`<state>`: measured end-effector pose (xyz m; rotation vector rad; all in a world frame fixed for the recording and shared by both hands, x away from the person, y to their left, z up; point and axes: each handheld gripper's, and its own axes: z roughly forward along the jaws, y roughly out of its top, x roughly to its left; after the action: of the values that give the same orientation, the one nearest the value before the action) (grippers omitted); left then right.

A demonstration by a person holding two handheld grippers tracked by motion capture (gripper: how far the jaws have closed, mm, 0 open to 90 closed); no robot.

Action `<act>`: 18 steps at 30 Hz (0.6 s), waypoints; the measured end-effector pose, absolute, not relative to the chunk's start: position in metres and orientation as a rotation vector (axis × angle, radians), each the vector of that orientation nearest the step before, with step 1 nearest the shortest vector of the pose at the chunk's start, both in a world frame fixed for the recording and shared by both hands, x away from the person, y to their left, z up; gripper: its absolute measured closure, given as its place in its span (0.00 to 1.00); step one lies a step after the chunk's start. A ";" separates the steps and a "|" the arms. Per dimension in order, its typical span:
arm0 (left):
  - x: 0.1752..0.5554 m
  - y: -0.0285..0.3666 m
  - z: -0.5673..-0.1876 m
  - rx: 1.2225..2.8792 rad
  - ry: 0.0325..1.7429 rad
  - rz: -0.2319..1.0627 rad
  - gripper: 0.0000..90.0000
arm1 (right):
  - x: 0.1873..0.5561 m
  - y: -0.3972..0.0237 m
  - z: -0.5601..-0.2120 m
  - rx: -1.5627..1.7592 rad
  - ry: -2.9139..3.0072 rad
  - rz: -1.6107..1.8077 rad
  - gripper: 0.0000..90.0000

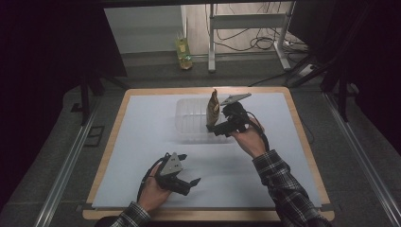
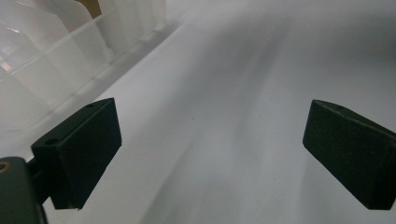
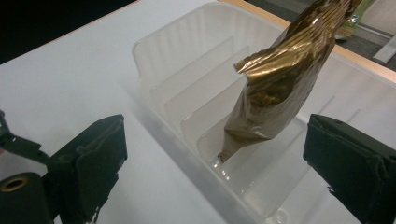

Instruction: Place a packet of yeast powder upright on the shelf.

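A clear plastic tray with ribbed divider slots lies at the back middle of the white sheet. A gold foil pouch stands upright in a slot at the tray's right end. My right gripper is at the tray's near right corner, open, with its jaws either side of the pouch but apart from it. In the right gripper view the tray runs away to the upper left. My left gripper rests low over the sheet near the front edge, open and holding nothing. The tray is at the upper left of the left gripper view.
The white sheet covers a wooden tabletop. On the floor beyond the table stand a yellow-green bottle and metal frame legs with cables. Dark stands flank both sides.
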<state>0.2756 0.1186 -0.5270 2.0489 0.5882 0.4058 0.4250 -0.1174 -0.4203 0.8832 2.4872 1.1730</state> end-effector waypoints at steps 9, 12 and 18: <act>0.276 0.118 -0.527 2.051 0.588 0.406 0.05 | 0.413 -0.120 -0.426 0.848 2.507 1.181 0.05; 0.276 0.118 -0.527 2.051 0.587 0.406 0.05 | 0.409 -0.121 -0.429 0.832 2.516 1.181 0.04; 0.276 0.118 -0.527 2.052 0.586 0.407 0.04 | 0.400 -0.125 -0.435 0.820 2.537 1.186 0.04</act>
<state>0.2757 0.1180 -0.5275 2.0522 0.5865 0.4068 0.3998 -0.1255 -0.4353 0.8202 2.5372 1.1862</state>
